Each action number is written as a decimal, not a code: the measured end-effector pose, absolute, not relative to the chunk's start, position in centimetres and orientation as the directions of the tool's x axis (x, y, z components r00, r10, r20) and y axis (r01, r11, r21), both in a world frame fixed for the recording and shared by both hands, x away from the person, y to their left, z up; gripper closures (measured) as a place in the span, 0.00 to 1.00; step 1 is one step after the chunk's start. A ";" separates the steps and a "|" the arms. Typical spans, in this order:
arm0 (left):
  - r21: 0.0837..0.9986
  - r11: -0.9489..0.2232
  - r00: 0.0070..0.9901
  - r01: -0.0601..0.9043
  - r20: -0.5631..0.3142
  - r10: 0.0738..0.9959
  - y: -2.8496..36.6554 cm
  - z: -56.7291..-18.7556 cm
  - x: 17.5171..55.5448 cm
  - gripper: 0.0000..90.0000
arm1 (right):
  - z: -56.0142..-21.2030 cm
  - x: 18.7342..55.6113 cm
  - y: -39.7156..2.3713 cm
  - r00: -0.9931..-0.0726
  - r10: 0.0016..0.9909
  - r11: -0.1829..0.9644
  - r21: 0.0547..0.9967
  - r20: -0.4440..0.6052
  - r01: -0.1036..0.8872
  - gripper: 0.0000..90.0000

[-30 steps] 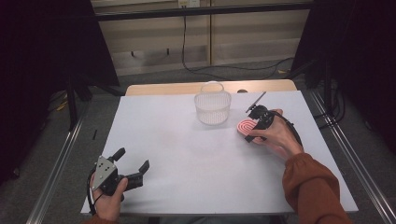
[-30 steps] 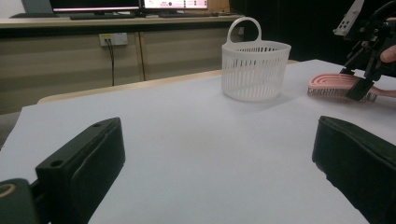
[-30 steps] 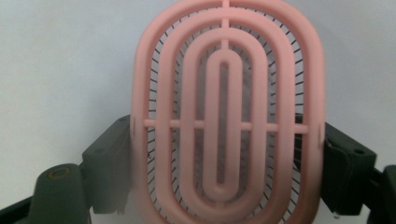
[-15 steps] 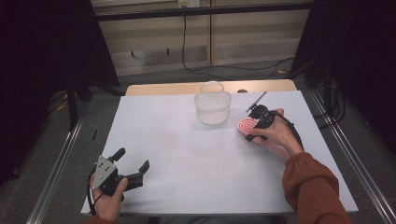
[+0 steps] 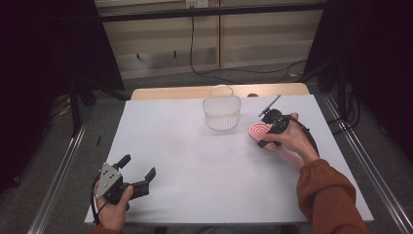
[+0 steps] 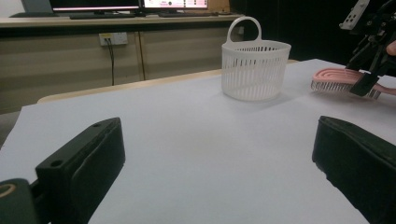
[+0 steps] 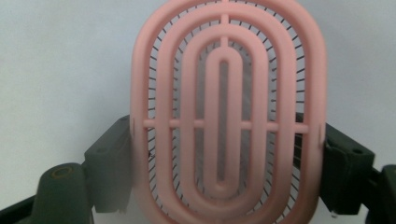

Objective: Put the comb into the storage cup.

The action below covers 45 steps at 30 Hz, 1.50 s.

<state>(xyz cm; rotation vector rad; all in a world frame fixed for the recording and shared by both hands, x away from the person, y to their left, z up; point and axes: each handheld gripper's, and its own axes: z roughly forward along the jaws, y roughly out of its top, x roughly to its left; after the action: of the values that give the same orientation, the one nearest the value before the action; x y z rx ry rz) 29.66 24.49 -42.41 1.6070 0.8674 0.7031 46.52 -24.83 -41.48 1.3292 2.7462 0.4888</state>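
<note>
A white counter [image 5: 195,161] fills the middle of the high view. Right of centre, the right tongs [image 5: 265,132] clamp a pink brush [image 5: 259,130] by its sides — just right of a white basket [image 5: 222,112]. Lower left, the left tongs [image 5: 139,170] gape wide, holding nothing.

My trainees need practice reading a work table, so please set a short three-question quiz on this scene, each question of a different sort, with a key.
1. True or false: the right tool is shut on the pink brush.
2. Multiple choice: the white basket stands
A. in the left hand
B. upright on the table, apart from both tools
C. tipped on its side
3. Short answer: are the jaws of the left tool open or shut, and is anything between them?

Key:
1. True; its jaws press on both long sides of the brush head.
2. B
3. Open, with bare white table between them.
</note>
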 end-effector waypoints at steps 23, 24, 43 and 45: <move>0.981 -0.101 0.549 0.164 -0.006 0.836 24.5 -42.4 29.6 0.03 | -39.1 45.9 -25.4 -0.612 0.787 0.547 0.372 0.078 0.750 0.22; 0.982 -0.097 0.548 0.162 -0.008 0.836 24.4 -42.4 29.6 0.03 | -39.0 45.8 -25.5 -0.608 0.790 0.541 0.378 0.079 0.752 0.22; 0.982 -0.090 0.553 0.163 -0.015 0.833 24.5 -42.3 29.6 0.03 | -37.0 44.7 -26.2 -0.591 0.804 0.493 0.480 0.068 0.725 0.22; 0.983 -0.092 0.554 0.161 -0.013 0.832 24.5 -42.3 29.6 0.03 | -36.8 44.6 -26.2 -0.590 0.805 0.488 0.492 0.065 0.721 0.22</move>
<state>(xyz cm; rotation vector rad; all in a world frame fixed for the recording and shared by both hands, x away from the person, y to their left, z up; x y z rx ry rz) 29.56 24.50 -42.30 1.5918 0.8637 0.6986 44.58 -26.18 -36.78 1.3240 2.5561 0.7189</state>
